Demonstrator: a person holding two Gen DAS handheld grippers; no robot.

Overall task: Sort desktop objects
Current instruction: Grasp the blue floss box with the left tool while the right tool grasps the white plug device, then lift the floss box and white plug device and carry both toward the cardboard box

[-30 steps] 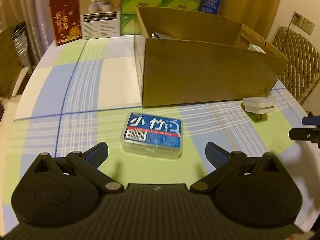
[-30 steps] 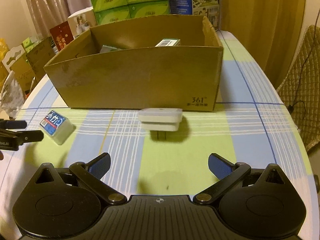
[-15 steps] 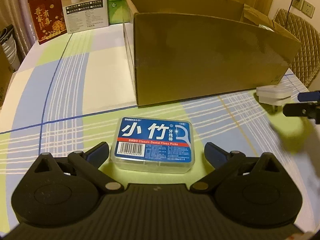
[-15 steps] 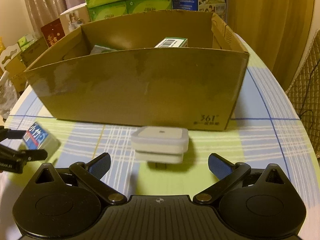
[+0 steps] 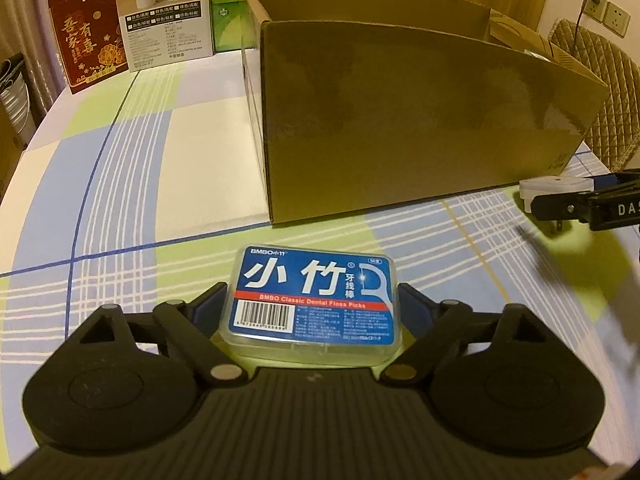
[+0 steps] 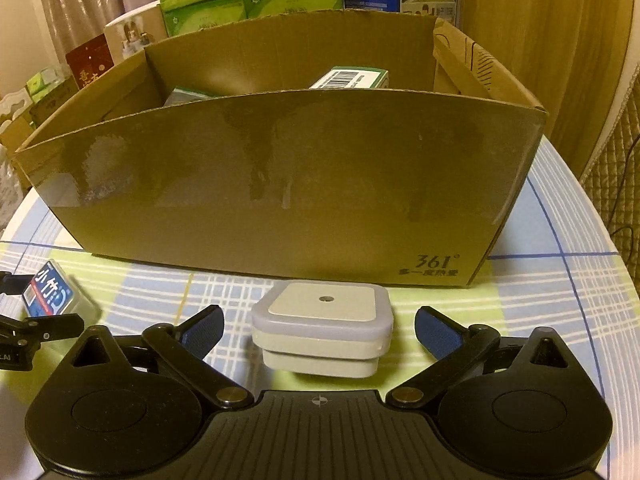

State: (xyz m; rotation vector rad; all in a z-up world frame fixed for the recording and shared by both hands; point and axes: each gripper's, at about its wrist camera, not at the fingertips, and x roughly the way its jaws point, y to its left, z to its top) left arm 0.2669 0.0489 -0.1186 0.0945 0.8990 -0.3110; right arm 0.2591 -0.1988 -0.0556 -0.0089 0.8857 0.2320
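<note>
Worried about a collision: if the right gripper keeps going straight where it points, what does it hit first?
Most likely the white plug-in adapter, lying between the open right gripper fingers; behind it stands the cardboard box wall.

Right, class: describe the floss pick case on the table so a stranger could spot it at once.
Find the big cardboard box on the checked tablecloth. In front of its left corner lies the floss pick case, flat between the closing left gripper. Unlike the plain white plug-in block nearby, it is clear plastic with a blue label.

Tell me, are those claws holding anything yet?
Left gripper is closing on the floss box's short ends, apparently touching. Right gripper is open around the white plug.
</note>
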